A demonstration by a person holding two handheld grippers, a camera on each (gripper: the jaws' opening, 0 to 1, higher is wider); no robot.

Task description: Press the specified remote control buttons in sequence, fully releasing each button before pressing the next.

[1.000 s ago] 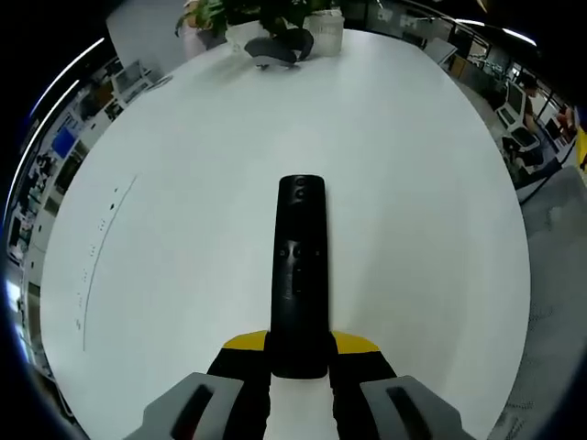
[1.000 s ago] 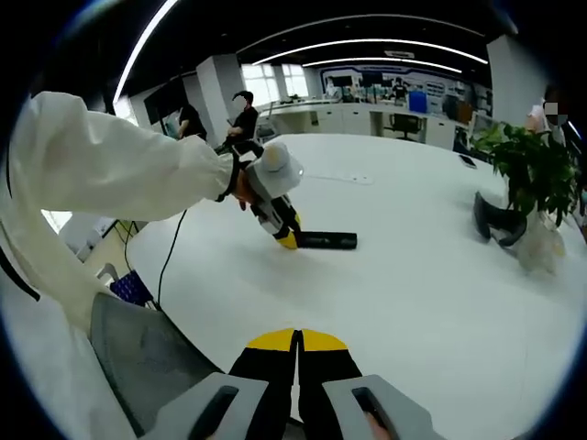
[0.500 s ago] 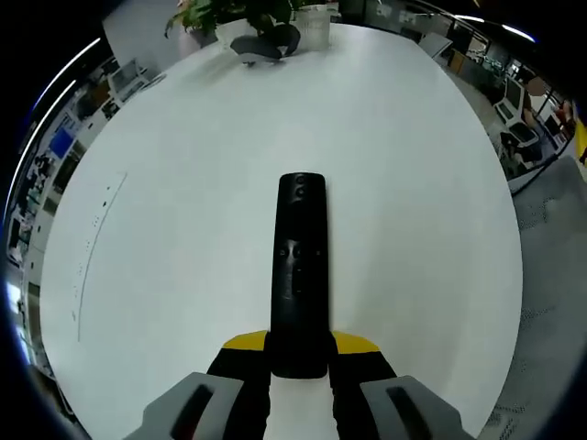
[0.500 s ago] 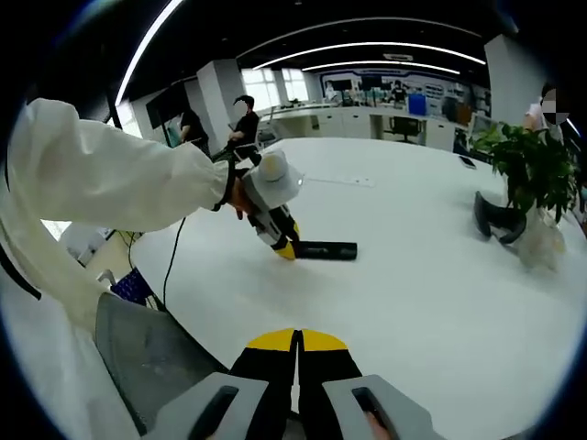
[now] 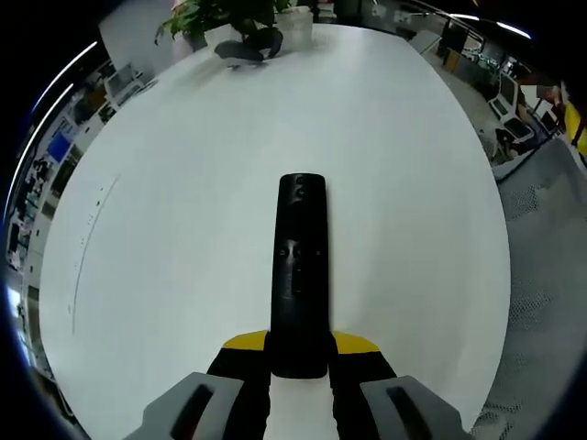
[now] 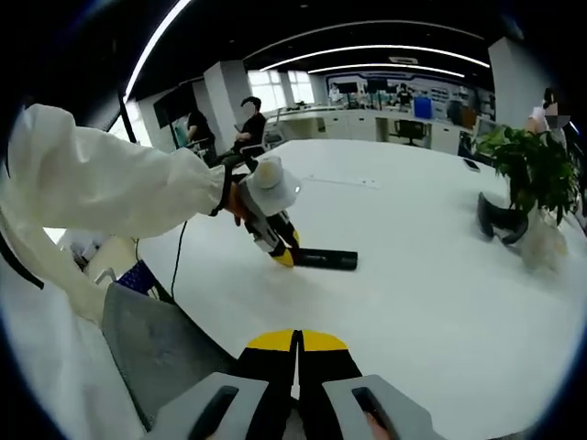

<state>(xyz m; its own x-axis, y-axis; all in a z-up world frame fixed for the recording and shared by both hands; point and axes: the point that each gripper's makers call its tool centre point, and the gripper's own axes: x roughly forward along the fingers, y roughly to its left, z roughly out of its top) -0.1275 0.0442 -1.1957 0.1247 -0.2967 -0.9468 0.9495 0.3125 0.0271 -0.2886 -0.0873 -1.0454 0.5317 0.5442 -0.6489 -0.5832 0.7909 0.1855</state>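
A long black remote control with small buttons on its face points away from me in the left gripper view. My left gripper is shut on its near end, and the remote hangs just above the white table. In the right gripper view that same remote sticks out of the left gripper, which a hand in a white sleeve holds. My right gripper sits at the bottom of that view with its yellow-tipped jaws closed together and nothing between them, well short of the remote.
A potted plant and a dark curved object stand at the table's far right. A grey chair back is close on the left. People sit at desks behind. The table edge drops to grey carpet.
Both views have shifted a little with the hands. The remote stays in the left gripper in the same pose. The right gripper stays closed.
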